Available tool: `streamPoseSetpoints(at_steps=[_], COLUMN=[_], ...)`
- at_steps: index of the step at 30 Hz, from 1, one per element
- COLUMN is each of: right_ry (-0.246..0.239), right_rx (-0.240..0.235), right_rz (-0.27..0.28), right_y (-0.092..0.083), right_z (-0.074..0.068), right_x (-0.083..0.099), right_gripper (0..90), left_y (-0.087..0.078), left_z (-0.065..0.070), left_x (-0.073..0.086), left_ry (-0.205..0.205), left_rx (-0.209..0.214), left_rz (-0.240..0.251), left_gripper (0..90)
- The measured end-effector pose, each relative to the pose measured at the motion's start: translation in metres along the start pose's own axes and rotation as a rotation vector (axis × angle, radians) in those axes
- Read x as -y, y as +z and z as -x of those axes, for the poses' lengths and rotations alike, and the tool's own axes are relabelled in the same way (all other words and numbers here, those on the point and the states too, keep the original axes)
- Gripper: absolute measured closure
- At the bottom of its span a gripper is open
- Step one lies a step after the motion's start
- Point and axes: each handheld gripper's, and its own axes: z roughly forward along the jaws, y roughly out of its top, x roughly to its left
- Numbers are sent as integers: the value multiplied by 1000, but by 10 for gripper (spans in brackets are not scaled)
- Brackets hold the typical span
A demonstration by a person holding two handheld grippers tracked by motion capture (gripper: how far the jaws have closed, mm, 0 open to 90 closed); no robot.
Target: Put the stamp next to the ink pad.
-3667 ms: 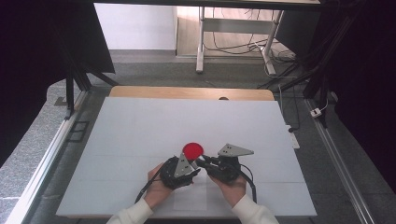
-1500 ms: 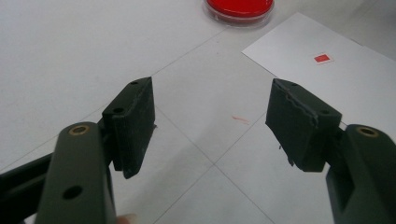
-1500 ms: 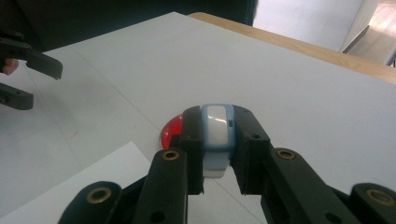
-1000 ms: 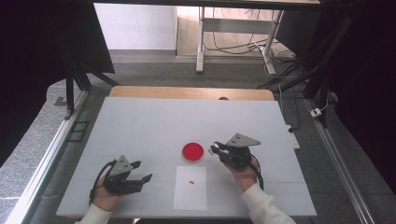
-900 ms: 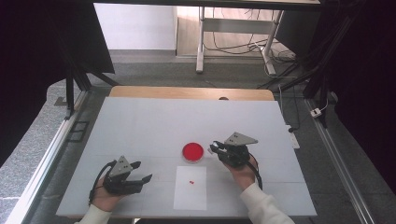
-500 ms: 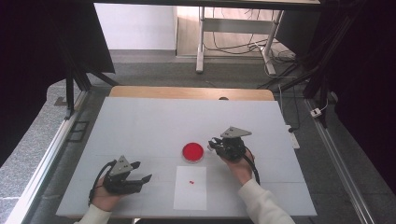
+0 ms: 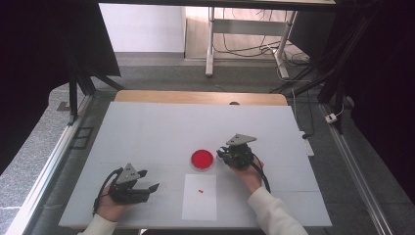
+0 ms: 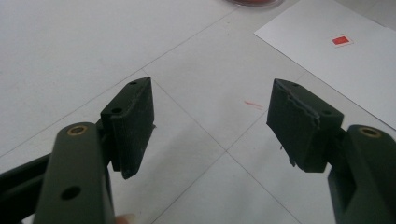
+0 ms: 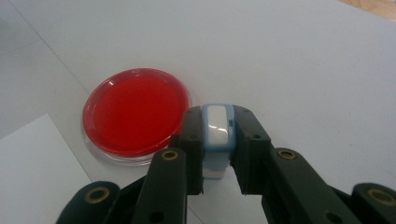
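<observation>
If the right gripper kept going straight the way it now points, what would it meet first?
Probably the round clear dish of red gel, just ahead and slightly to one side of the right gripper, which holds a small blue-and-white block; depth is unclear.

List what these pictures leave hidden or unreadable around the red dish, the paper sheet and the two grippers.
- Blue-and-white object in the right gripper: the jaws cover its sides, so what it is stays unclear; too small in the high view.
- Red dish: cut off by the top edge in the left gripper view.
- Red mark on the paper sheet: too small to read.
- Left gripper: open, nothing between the jaws.
</observation>
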Motion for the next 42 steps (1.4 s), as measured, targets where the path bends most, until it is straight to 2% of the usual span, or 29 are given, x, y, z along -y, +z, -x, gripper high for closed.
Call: streamPoseSetpoints(at_steps=[4, 8, 14, 24, 28, 31, 37, 42], right_ry=[-2, -9, 4, 2, -10, -33, -18, -9], right_rx=[3, 12, 14, 16, 3, -2, 7, 15], right_rz=[2, 24, 71, 144, 142, 144, 165, 161], right_y=[0, -1, -8, -23, -30, -39, -69, -89], right_z=[-1, -1, 1, 1, 0, -2, 1, 7], right_x=[0, -1, -1, 1, 4, 10, 32, 52], right_gripper=[738, 608, 500, 444, 429, 428, 425, 421], left_y=[0, 0, 0, 0, -1, -1, -1, -1], left_z=[0, 0, 0, -2, -4, -5, -4, -4], left_x=[0, 0, 0, 1, 1, 1, 2, 2], left_ry=[3, 4, 2, 2, -4, -4, 3, 4], left_rx=[-2, -4, -4, -10, -14, -14, -3, 0], left_rz=[-1, -1, 0, 5, 10, 12, 14, 14], left_gripper=[317, 316, 315, 315, 315, 315, 314, 314])
